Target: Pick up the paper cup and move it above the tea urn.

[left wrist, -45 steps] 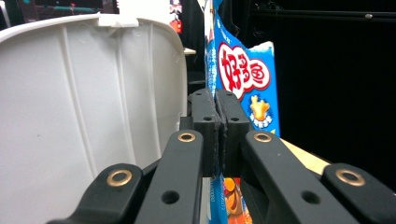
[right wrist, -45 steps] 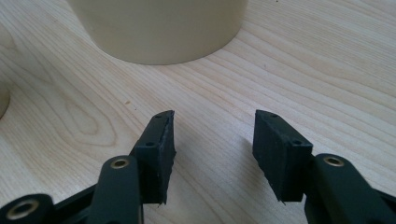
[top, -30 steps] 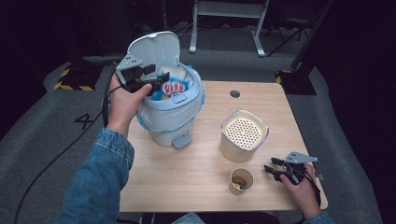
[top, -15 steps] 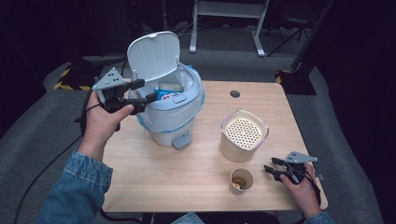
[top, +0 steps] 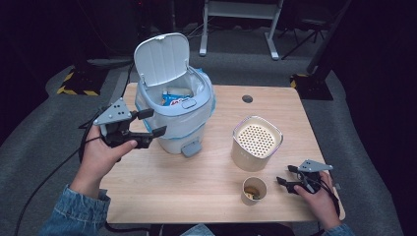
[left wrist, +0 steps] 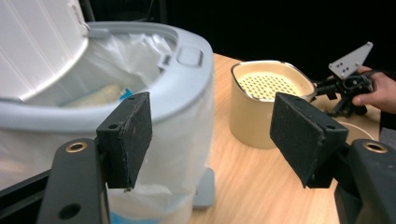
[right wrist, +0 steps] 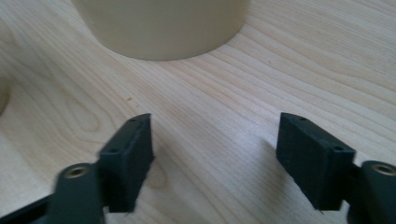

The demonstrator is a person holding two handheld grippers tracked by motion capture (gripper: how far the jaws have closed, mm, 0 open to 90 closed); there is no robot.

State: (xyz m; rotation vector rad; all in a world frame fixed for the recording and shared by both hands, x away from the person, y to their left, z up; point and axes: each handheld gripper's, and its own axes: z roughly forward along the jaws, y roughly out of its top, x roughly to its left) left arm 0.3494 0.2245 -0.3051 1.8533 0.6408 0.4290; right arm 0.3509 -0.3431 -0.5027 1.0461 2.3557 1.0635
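Two tongs, both spread, nothing between pads. Left tongs (top: 150,123) held just beside lidded bin (top: 177,115), lid raised, near table (top: 206,172) left edge. Right tongs (top: 284,183), jaws just opened, low over table near paper cup (top: 253,190) and perforated canister (top: 257,142).

White-lidded pale grey bin (top: 179,123), cream perforated-top container (top: 256,142), light wood-grain table (top: 206,191), black jaws, denim sleeve (top: 74,219)

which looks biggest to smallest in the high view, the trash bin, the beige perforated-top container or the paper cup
1. trash bin, clearly the largest, with its lid open
2. beige perforated-top container, middle
3. paper cup, smallest

All three stand on the table at much the same distance from the camera, so the order looks reliable.
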